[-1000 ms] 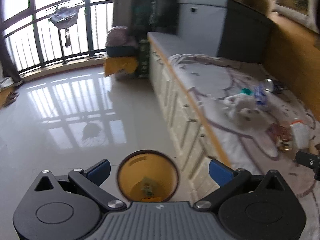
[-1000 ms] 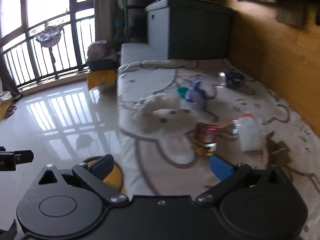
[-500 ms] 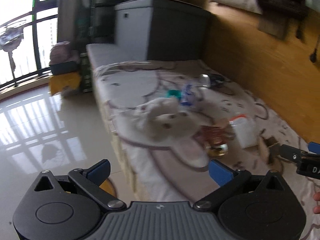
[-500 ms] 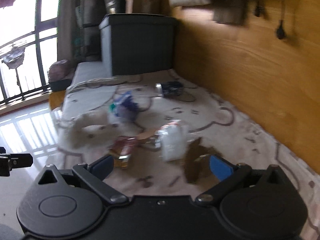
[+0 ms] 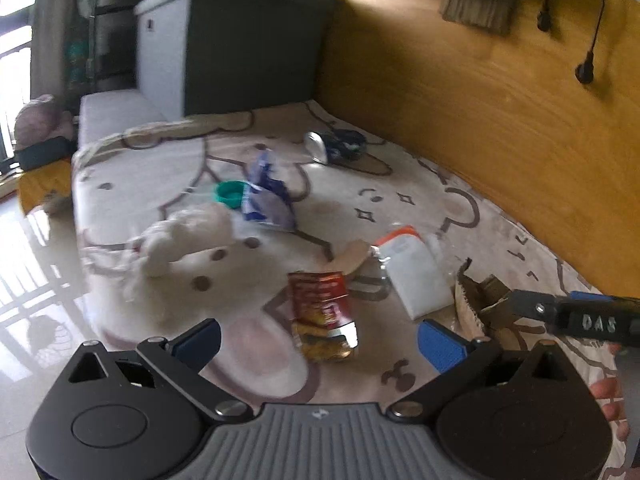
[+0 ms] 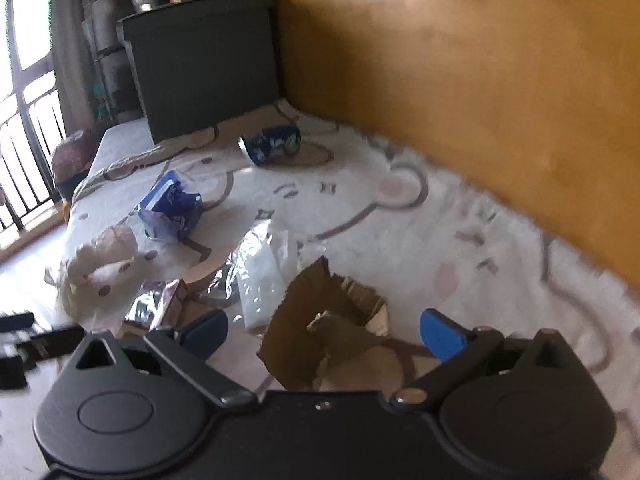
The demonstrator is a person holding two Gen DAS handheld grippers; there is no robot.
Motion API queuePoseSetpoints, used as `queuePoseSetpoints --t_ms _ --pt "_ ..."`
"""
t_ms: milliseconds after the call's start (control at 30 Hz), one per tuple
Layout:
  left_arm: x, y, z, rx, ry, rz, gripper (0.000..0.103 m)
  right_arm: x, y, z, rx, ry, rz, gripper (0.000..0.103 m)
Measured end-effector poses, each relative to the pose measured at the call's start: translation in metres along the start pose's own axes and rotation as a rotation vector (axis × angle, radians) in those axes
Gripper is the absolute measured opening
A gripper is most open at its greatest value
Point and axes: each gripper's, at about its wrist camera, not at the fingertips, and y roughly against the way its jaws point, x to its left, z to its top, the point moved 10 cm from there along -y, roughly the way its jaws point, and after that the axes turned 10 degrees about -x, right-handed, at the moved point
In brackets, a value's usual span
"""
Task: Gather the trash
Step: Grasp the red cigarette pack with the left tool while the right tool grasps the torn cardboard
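Note:
Trash lies scattered on a bear-print blanket [image 5: 400,208]. My left gripper [image 5: 320,340] is open, with a red snack wrapper [image 5: 322,312] lying between and just ahead of its fingers. Beyond it lie a white pouch with an orange top [image 5: 416,272], a blue bag [image 5: 266,196], a teal cap [image 5: 230,193] and a blue can [image 5: 338,146]. My right gripper [image 6: 324,330] is open over a torn brown cardboard piece [image 6: 320,320]. The white pouch [image 6: 260,276], blue bag [image 6: 172,206] and blue can [image 6: 272,144] show ahead of it. The right gripper's finger [image 5: 568,312] enters the left view above the cardboard [image 5: 476,300].
A white plush toy [image 5: 180,240] lies on the blanket's left side. A dark storage box [image 5: 240,40] stands at the far end, and a wooden wall [image 5: 480,100] runs along the right. Glossy tiled floor [image 5: 28,280] lies to the left.
Both grippers have swung right, from the floor and yellow bin toward the bed, and moved closer to the trash. The right gripper now hovers at the cardboard; the bin is out of view.

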Motion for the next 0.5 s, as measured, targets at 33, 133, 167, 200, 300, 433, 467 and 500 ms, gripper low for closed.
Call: queuePoseSetpoints --t_ms 33,133,167,200,300,433,467,500 --pt "-0.002 -0.008 -0.001 0.006 -0.008 -0.005 0.103 -0.001 -0.007 -0.002 0.019 -0.028 0.005 0.103" --pt "-0.006 -0.027 -0.004 0.031 -0.032 -0.011 0.103 -0.003 -0.031 -0.005 0.076 -0.082 0.011 0.103" --pt "-0.007 -0.034 -0.006 0.044 -0.037 -0.014 0.103 -0.003 -0.04 -0.007 0.1 -0.089 0.005 0.103" --pt "-0.008 -0.04 -0.007 0.053 -0.039 -0.016 0.103 -0.003 -0.047 -0.008 0.116 -0.095 -0.006 0.103" --pt "-0.008 -0.058 -0.012 0.078 -0.044 -0.012 0.103 -0.01 -0.066 -0.011 0.147 -0.086 -0.084 0.103" --pt "-0.003 -0.078 -0.021 0.117 -0.026 0.0 0.103 -0.017 -0.082 -0.016 0.189 -0.047 -0.158 0.103" --pt "-0.002 -0.082 -0.023 0.122 -0.023 0.005 0.103 -0.02 -0.084 -0.018 0.195 -0.038 -0.175 0.103" --pt "0.0 -0.087 -0.025 0.129 -0.019 0.011 0.103 -0.024 -0.085 -0.019 0.195 -0.029 -0.194 0.103"
